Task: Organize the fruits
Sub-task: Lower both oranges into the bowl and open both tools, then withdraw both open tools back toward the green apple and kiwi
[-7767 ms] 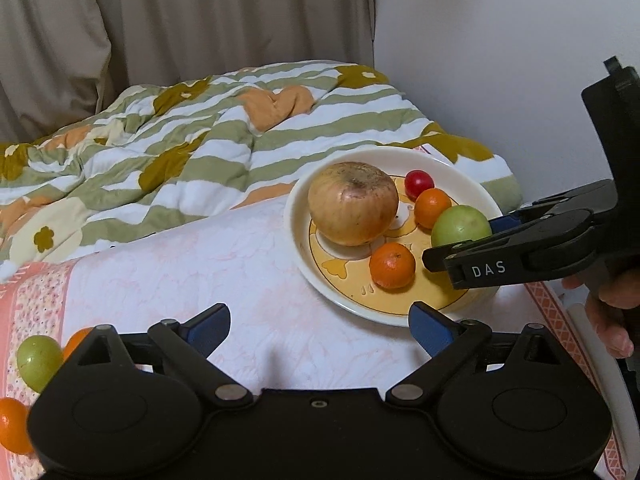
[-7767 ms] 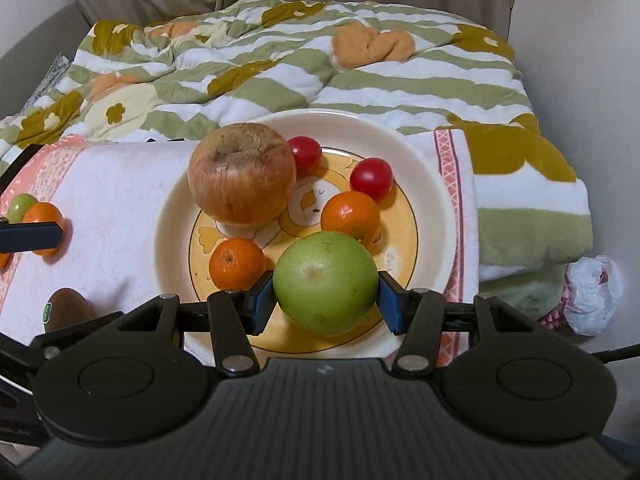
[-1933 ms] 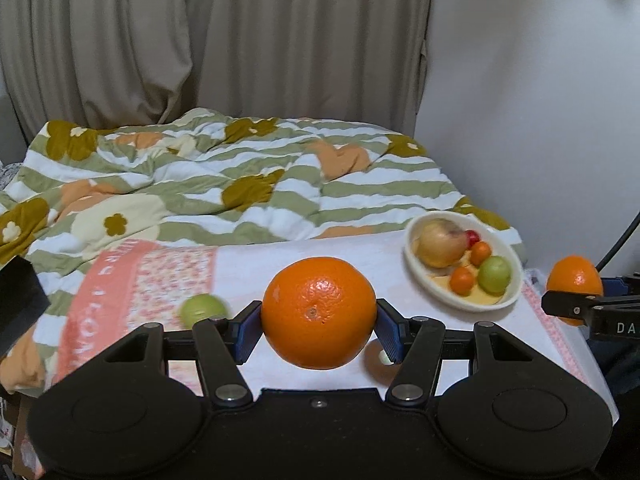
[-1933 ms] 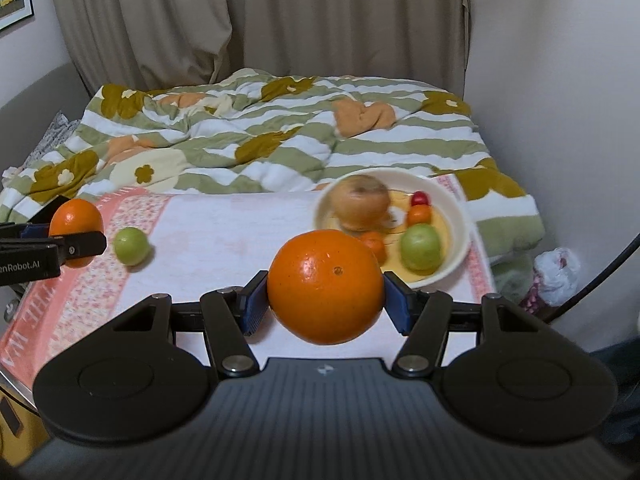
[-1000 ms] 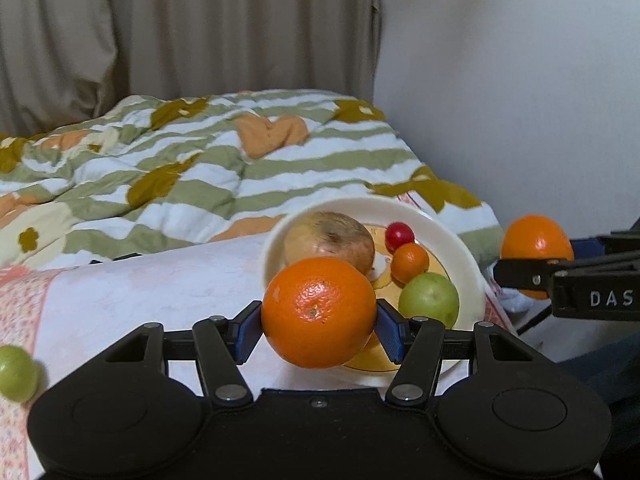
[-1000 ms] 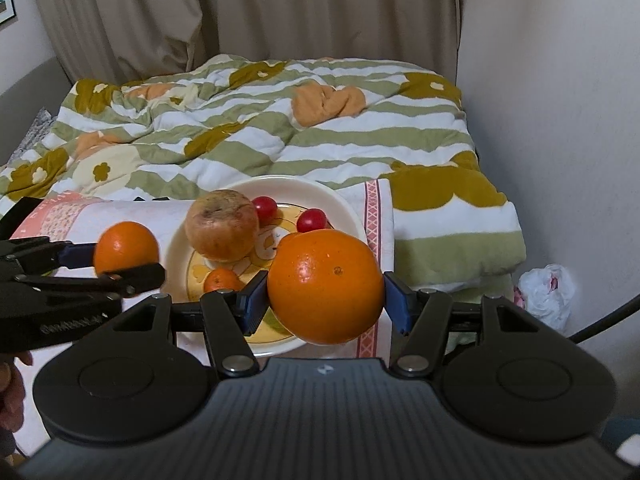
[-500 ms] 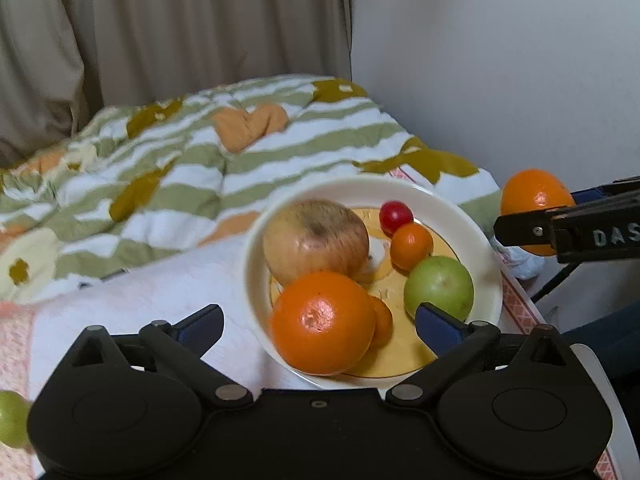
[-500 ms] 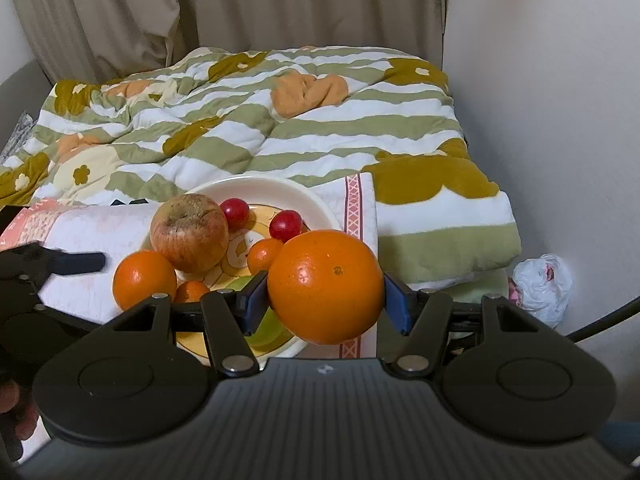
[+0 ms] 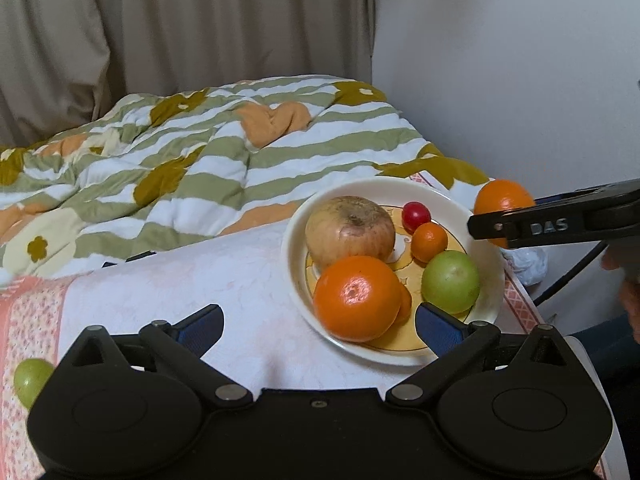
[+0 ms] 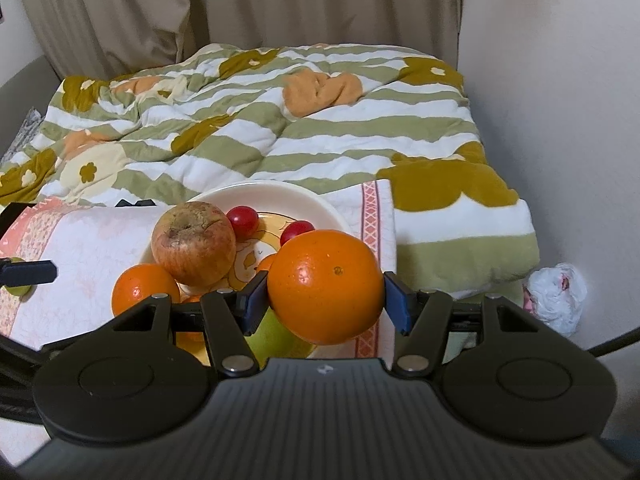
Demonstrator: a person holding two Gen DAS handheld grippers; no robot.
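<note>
Left wrist: left tongs (image 9: pixel 318 324) spread, orange (image 9: pixel 357 298) now released onto plate (image 9: pixel 294 236); right tongs (image 10: pixel 322 298) still pinching second orange (image 10: pixel 325 286).

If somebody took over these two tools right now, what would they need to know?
Left tool: open, empty, just short of the plate.
Right tool: shut on an orange, held above the plate's near rim.
On the plate: large orange, apple, green fruit, small orange, cherry tomatoes.
Done: those fruits plated.
Left: set down the held orange; fetch the green fruit on the cloth.
</note>
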